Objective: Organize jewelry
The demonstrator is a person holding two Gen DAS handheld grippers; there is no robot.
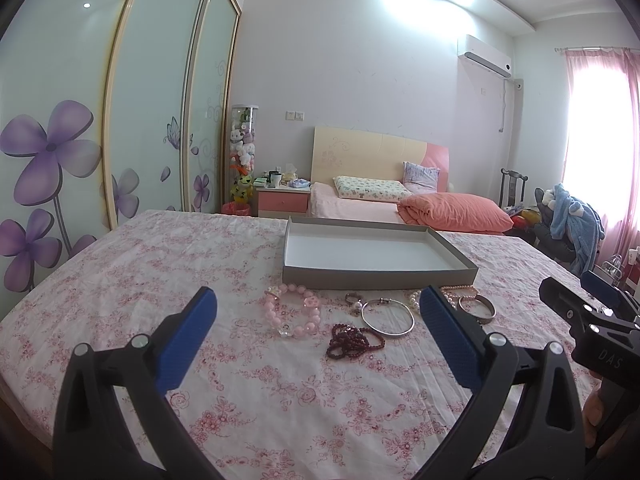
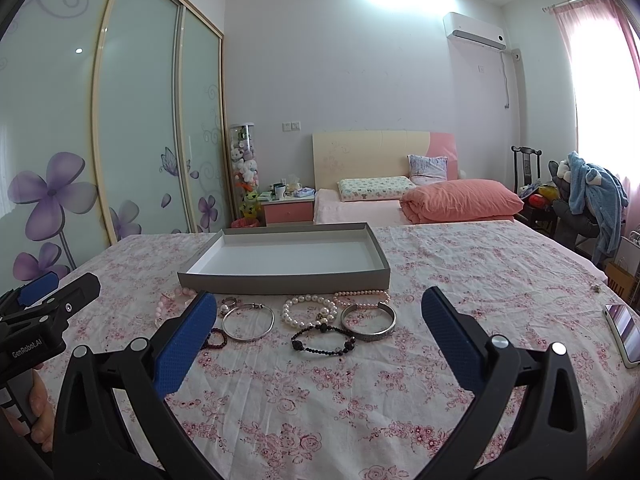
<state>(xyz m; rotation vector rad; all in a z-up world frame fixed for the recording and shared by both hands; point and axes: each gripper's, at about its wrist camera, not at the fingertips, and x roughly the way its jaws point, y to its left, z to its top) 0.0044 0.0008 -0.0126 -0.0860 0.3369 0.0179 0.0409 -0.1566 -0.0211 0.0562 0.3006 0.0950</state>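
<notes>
Pink-flowered bedsheet (image 2: 460, 272) bears a grey tray (image 2: 280, 278) and bracelets (image 2: 308, 310); both grippers (image 1: 320, 320) (image 2: 320, 320) gape empty.

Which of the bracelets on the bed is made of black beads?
The black bracelet, nearest the right gripper, below the white pearl bracelet. The others are pink, dark red, pearl or metal.

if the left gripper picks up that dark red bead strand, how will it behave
The dark red bead strand lies bunched in a loose heap, so it will probably hang floppy and uncoil when lifted. Its beads look small and rounded, so pads may slip off unless several loops are pinched. It looks light, and a push would likely drag it over the floral sheet.
</notes>
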